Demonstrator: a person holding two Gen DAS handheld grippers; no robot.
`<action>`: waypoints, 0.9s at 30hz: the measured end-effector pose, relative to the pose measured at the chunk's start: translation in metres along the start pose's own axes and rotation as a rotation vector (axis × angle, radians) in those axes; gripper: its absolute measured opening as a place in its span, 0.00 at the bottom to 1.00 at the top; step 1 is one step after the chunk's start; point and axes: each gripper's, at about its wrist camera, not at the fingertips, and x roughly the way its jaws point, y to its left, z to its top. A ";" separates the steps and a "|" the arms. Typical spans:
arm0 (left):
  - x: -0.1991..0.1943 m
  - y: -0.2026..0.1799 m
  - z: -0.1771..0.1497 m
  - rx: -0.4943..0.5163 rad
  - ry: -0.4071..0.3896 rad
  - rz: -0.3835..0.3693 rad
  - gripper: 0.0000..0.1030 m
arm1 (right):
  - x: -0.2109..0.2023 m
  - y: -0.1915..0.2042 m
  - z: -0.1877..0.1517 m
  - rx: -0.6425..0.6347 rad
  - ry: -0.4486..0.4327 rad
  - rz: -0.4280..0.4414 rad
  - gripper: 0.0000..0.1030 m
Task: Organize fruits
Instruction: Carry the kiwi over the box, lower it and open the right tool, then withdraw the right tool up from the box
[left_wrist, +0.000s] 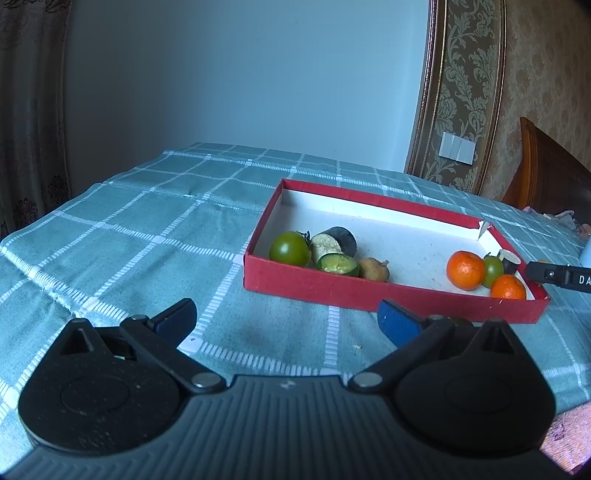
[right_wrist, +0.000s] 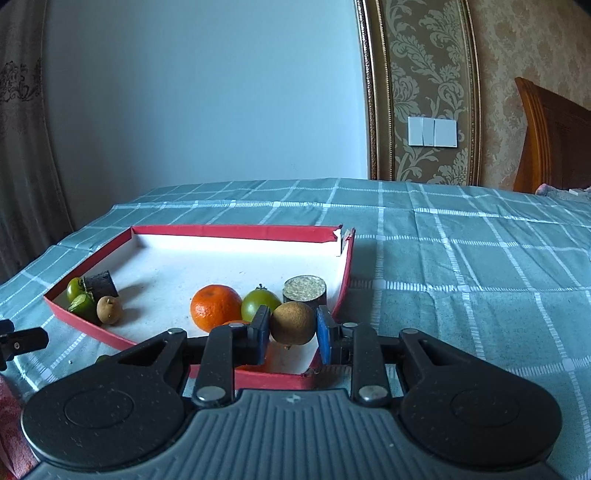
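A shallow red box (left_wrist: 317, 284) (right_wrist: 229, 232) with a white floor lies on the checked cloth. Its left end holds a green tomato (left_wrist: 290, 248), a dark eggplant chunk (left_wrist: 334, 242), a green cut piece (left_wrist: 338, 264) and a brown longan (left_wrist: 373, 268). Its right end holds two oranges (left_wrist: 465, 269) (right_wrist: 216, 307), a green tomato (right_wrist: 260, 304) and an eggplant slice (right_wrist: 305, 291). My right gripper (right_wrist: 291, 332) is shut on a brown longan (right_wrist: 292, 322) over the box's near right corner. My left gripper (left_wrist: 288, 321) is open and empty, in front of the box.
The teal checked tablecloth (left_wrist: 129, 236) covers the table. A wooden headboard (right_wrist: 554, 140) stands at the far right. A wall with light switches (right_wrist: 432, 132) is behind. The right gripper's tip (left_wrist: 557, 277) shows at the left wrist view's right edge.
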 end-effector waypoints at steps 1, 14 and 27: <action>0.000 0.000 0.000 0.000 0.001 0.000 1.00 | -0.001 -0.002 0.000 0.014 -0.003 0.007 0.25; 0.002 0.000 0.001 -0.003 0.003 0.008 1.00 | -0.046 -0.022 -0.007 0.160 -0.062 0.057 0.28; 0.004 -0.001 0.000 0.004 0.019 0.032 1.00 | -0.058 -0.036 -0.051 0.288 -0.040 0.032 0.67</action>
